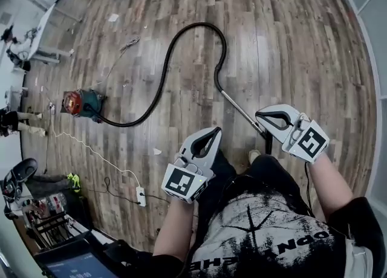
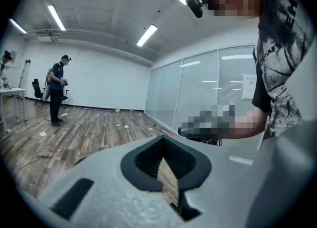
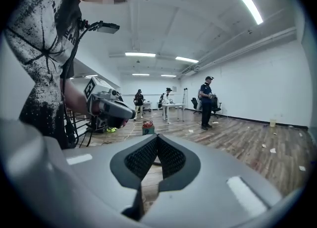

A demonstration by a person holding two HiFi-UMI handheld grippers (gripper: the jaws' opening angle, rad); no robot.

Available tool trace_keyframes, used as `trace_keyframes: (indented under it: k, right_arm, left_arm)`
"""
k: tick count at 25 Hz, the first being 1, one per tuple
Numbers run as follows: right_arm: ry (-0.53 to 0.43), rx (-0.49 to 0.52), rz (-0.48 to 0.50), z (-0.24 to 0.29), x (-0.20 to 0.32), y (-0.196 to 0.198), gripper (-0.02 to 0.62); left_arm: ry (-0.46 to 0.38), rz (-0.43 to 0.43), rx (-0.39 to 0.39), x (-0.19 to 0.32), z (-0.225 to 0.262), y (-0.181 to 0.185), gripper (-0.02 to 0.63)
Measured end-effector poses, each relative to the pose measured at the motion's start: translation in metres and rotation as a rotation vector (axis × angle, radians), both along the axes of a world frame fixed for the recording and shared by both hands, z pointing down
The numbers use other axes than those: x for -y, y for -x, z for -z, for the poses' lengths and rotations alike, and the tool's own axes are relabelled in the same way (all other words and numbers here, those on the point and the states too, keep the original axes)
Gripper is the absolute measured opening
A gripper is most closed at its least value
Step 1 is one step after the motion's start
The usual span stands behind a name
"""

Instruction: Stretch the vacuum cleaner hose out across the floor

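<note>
The black vacuum hose (image 1: 163, 71) lies on the wooden floor in an S-curve. It runs from the teal and red vacuum cleaner (image 1: 81, 104) up around a loop and down to a metal tube (image 1: 240, 112) that ends by the person's feet. My left gripper (image 1: 213, 130) is held above the floor, shut and empty, to the left of the tube's end. Beside that near end my right gripper (image 1: 260, 115) hovers, shut with nothing in it. The left gripper view shows the pads (image 2: 148, 160) closed together. Far across the room in the right gripper view stands the vacuum cleaner (image 3: 147, 128).
A white power cord leads to a power strip (image 1: 140, 196) on the floor at the left. A rope coil (image 1: 128, 43) and paper scraps lie further out. A cart with a laptop (image 1: 66, 261) stands at lower left. Other people (image 3: 205, 102) and a table (image 3: 171, 106) are at the far end.
</note>
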State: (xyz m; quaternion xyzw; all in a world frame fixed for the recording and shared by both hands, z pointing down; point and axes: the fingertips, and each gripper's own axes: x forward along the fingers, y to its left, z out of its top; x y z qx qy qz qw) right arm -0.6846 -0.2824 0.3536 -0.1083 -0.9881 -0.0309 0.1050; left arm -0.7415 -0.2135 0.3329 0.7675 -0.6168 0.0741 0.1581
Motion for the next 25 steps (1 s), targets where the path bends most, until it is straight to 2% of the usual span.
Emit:
trace_keyframes:
  k: [2,6,10,12,16,19,22,25]
  right_arm:
    - [-0.001,-0.023,-0.037,-0.013,0.003,0.011,0.008]
    - [-0.036,-0.137,-0.166,-0.043,0.005,0.021,0.008]
    - [0.005,-0.167,-0.301,-0.058,0.025,0.041,0.008]
    - [0.028,-0.177,-0.351,-0.065,0.034,0.047,0.034]
    - [0.077,-0.261,-0.404,-0.107,0.042,0.046,0.051]
    - [0.088,-0.330,-0.393,-0.151,0.045,0.048,0.069]
    - [0.076,-0.393,-0.353,-0.214,0.046,0.054,0.117]
    - [0.135,-0.457,-0.351,-0.290,0.049,0.054,0.131]
  left_arm:
    - [0.008,-0.045,-0.013,0.008,-0.010,0.011,0.000]
    - [0.022,-0.205,-0.089,0.020,-0.031,0.033,0.000]
    - [-0.043,-0.308,-0.130,0.048,-0.032,0.071,0.000]
    - [-0.043,-0.345,-0.131,0.054,-0.038,0.083,0.000]
    - [-0.028,-0.351,-0.152,0.057,-0.064,0.084,0.000]
    - [-0.006,-0.335,-0.160,0.061,-0.097,0.079,0.000]
    - [-0.017,-0.321,-0.163,0.071,-0.134,0.077,0.000]
    - [-0.004,-0.310,-0.178,0.083,-0.179,0.072,0.000]
